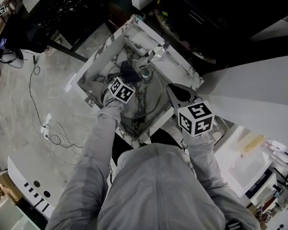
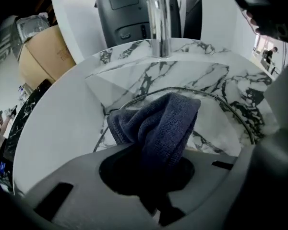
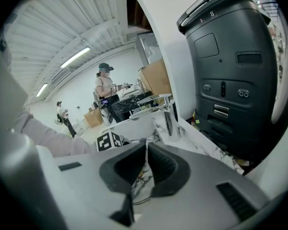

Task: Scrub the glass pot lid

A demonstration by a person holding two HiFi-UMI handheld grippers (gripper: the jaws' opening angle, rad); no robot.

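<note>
The left gripper clamped a dark blue terry cloth, pressed on the round glass pot lid ahead. The right gripper pinched its rim thinly, so hard scrubbing might wrench it loose.

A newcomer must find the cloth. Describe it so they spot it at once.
Find the white marble sink with its chrome tap. Inside it, against the glass lid, the left gripper clamps a bunched cloth. It is dark blue and fuzzy, the only soft thing there.
</note>
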